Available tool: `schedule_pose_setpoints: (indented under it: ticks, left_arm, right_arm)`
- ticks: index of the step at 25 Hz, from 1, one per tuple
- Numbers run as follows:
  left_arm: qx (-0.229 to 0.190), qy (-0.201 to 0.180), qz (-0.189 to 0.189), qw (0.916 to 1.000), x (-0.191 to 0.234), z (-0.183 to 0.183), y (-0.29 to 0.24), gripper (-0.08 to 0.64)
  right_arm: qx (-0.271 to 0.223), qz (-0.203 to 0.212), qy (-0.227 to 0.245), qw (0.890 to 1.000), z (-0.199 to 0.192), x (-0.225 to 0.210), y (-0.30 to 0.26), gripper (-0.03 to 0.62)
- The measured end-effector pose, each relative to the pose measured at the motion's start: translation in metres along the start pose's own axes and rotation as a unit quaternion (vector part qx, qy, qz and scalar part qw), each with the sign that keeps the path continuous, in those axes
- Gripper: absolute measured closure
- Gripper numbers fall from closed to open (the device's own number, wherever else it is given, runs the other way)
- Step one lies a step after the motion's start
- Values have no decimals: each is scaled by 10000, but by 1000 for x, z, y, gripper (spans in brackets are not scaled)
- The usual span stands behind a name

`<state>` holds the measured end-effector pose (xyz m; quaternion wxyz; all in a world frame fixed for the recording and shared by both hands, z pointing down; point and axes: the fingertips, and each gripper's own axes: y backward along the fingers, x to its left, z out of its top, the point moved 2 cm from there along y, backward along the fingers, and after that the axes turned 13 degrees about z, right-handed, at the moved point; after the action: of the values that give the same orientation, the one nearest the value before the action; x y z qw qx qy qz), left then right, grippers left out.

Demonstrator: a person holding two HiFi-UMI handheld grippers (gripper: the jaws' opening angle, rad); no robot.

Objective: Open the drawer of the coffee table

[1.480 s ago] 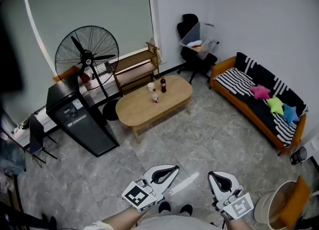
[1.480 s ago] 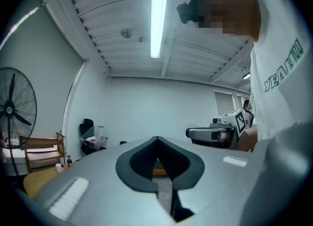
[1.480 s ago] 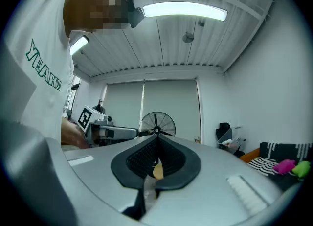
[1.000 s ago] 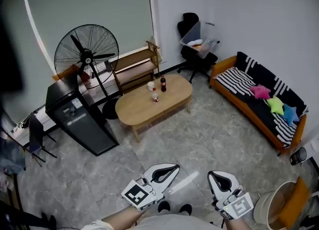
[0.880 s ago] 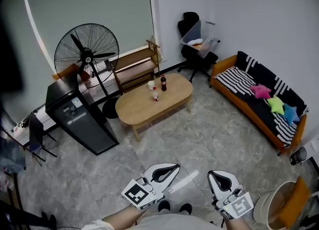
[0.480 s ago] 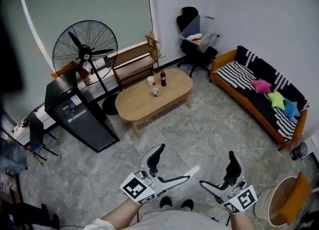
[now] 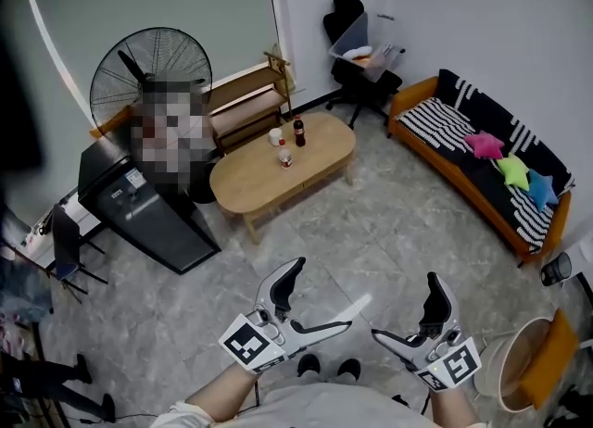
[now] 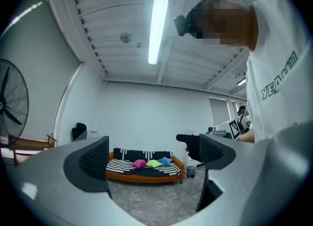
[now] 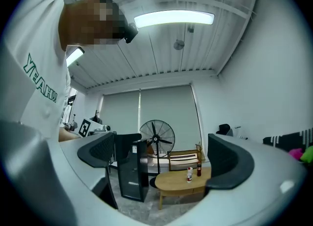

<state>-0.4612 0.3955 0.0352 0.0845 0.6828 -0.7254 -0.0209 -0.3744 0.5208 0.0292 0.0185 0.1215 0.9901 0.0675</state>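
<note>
The oval wooden coffee table stands across the room, far from both grippers; it also shows low in the right gripper view as the coffee table. Its drawer front is too small to make out. A dark bottle, a white cup and a small bottle stand on it. My left gripper and right gripper are held close to the person's body. Both have just been opening and stand wide open with nothing between the jaws. The left gripper looks toward the sofa, the right gripper toward the table.
A black cabinet, a floor fan and a low wooden shelf stand behind the table. A black office chair is in the far corner. An orange sofa with cushions lines the right wall. A round bin stands at the lower right.
Both grippers went from shut to wide open. The head view has shifted slightly, so the table now sits a little further left and higher.
</note>
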Motion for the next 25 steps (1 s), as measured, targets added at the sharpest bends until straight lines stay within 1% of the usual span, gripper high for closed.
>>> schedule_pose_setpoints:
  ticks: [2, 3, 6, 9, 13, 16, 20, 25]
  left_arm:
    - [227, -7, -71, 9997, -6, -5, -5, 8]
    - [246, -7, -87, 9997, -8, -7, -9, 8]
    - [68, -15, -104, 9999, -11, -13, -23, 8]
    - [130, -136, -168, 9997, -21, -18, -39, 8]
    - [451, -195, -51, 9988, -29, -28, -59, 8]
    - [543, -201, 54, 9983, -32, -36, -70, 8]
    - [618, -180, 115, 9979, -21, -44, -82, 8]
    - [604, -149, 134, 9980, 12, -54, -106, 8]
  right_arm:
    - [18, -21, 3, 10000, 0, -5, 6, 3]
    - [38, -35, 7, 10000, 0, -8, 9, 3]
    - [112, -63, -11, 9999, -1, -18, 21, 3]
    - [163, -73, -45, 9998, -2, -32, 37, 3]
    - [210, 37, -41, 9998, -2, -53, 57, 3]
    - [244, 54, -50, 9997, -4, -71, 67, 3]
    - [266, 80, -106, 9996, -11, -92, 61, 3]
    - [294, 94, -124, 9994, -22, -126, 32, 3]
